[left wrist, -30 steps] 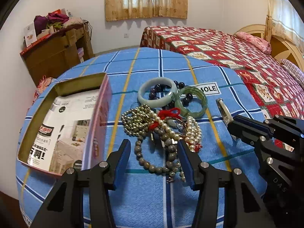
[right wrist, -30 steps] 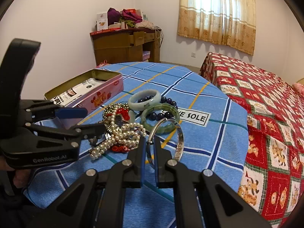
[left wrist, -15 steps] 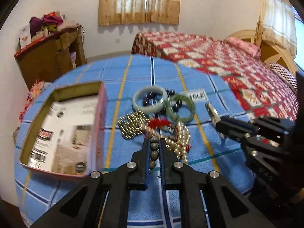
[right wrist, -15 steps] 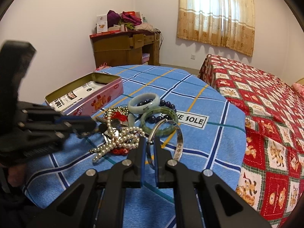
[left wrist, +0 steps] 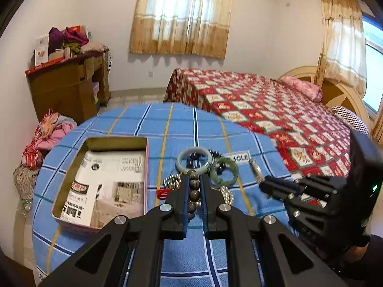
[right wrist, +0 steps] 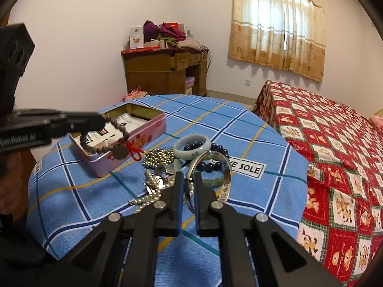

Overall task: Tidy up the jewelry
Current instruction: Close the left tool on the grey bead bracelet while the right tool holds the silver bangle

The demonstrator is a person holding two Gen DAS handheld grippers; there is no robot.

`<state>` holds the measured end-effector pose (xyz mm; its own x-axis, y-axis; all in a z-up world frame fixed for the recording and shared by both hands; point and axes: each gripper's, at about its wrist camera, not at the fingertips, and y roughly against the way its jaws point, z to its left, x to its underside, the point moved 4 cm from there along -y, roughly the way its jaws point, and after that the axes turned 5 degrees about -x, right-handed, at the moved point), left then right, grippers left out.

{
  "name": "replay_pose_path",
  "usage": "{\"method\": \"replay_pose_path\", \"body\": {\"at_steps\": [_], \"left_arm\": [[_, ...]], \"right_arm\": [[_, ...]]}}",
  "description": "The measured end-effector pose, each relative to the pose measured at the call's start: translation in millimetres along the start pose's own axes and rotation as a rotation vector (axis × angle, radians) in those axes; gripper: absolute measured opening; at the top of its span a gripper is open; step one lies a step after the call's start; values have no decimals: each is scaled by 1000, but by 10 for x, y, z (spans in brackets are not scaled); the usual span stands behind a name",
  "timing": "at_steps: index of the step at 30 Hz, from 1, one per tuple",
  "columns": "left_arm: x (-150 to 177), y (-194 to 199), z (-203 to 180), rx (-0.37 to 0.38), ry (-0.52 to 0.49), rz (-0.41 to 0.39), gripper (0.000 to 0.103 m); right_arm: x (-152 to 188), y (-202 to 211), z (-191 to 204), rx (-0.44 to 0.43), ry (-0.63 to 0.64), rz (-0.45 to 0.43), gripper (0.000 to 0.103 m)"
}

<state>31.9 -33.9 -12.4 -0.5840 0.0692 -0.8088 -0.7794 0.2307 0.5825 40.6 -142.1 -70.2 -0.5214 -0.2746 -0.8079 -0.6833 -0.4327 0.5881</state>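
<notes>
Wooden beads: brownish-grey bead bracelet (right wrist: 105, 141) is pinched in the left gripper (left wrist: 194, 191), jaws nearly closed on the strand; it dangles over the tin's near rim with a round tag and red tassel hanging outside the wall
Tin: pink tin (right wrist: 153, 129) sits open on the blue plaid cloth (left wrist: 167, 124), paper liner inside, no jewelry in it yet as far as i can see
Right claw: right gripper (right wrist: 188, 189) is closed to a thin gap on the silver bangle (right wrist: 226, 179), holding it upright on edge, well to the right of the tin
Pile: between tin and bangle there's a pale jade bangle (left wrist: 194, 159), a green one (left wrist: 225, 171), dark blue beads (right wrist: 213, 163), a gold bead chain (right wrist: 158, 157) and pearls (right wrist: 146, 199); all touching or overlapping
Risk 1: my guess is the bracelet lands half in, half out; tassel and tag are hanging outside the wall, so letting go now could let their weight drag it over the rim
Risk 2: grip is on just a few round beads; they could roll out of the pads early
Risk 3: silver bangle is held by a thin edge and could twist or drop onto the pile
In the way: nothing between the beads and the tin's opening; both grippers are well apart
Around: red quilt bed (right wrist: 335, 148) far right of the tin; cluttered wooden desk (right wrist: 165, 71) behind it
</notes>
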Motion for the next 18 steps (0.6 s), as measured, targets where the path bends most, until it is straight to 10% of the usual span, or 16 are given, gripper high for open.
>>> {"method": "replay_pose_path", "body": {"at_steps": [7, 13, 18], "left_arm": [[-44, 76, -52, -31, -55, -56, 8], [139, -230, -80, 10, -19, 79, 8], [-52, 64, -217, 8, -74, -44, 8]], "right_arm": [[-1, -10, 21, -3, 3, 0, 8], [10, -5, 40, -6, 2, 3, 9], [38, -19, 49, -10, -3, 7, 9]]}}
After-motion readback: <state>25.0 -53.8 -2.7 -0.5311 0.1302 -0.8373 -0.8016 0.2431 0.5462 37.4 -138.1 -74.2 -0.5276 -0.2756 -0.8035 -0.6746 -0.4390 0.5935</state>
